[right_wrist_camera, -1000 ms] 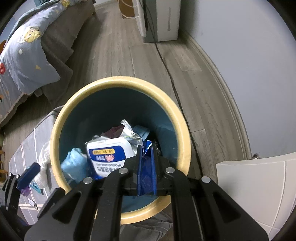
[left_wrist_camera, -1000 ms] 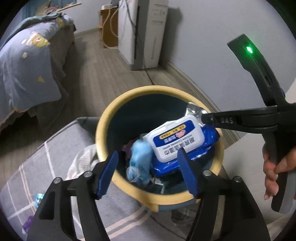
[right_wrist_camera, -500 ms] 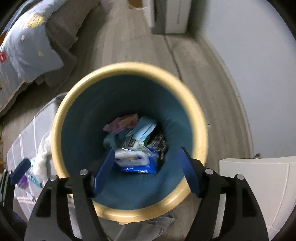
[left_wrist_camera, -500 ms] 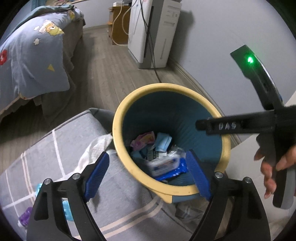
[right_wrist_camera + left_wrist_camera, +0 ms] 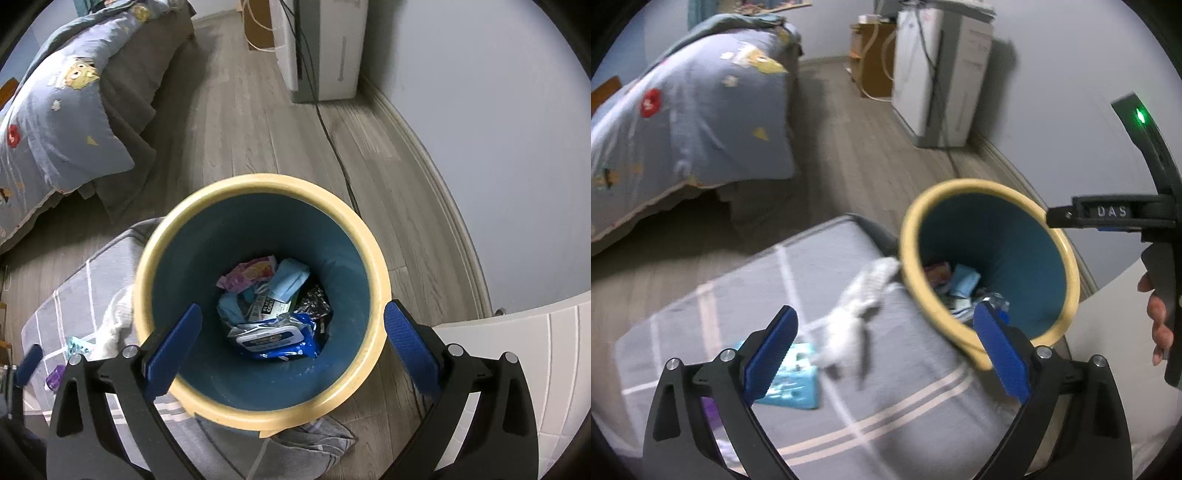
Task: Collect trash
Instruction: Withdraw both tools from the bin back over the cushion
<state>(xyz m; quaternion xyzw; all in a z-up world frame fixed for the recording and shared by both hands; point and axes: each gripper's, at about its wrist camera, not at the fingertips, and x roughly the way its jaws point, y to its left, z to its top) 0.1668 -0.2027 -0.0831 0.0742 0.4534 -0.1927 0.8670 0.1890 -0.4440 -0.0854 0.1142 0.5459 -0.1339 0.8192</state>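
The left gripper (image 5: 882,336) tilts down over the grey cushion (image 5: 886,398), fingers just spread wide, empty. The right gripper (image 5: 291,332) points steeply into the bin (image 5: 376,258), fingers just opened; the blue wipes pack (image 5: 275,339) lies crumpled at the bottom.
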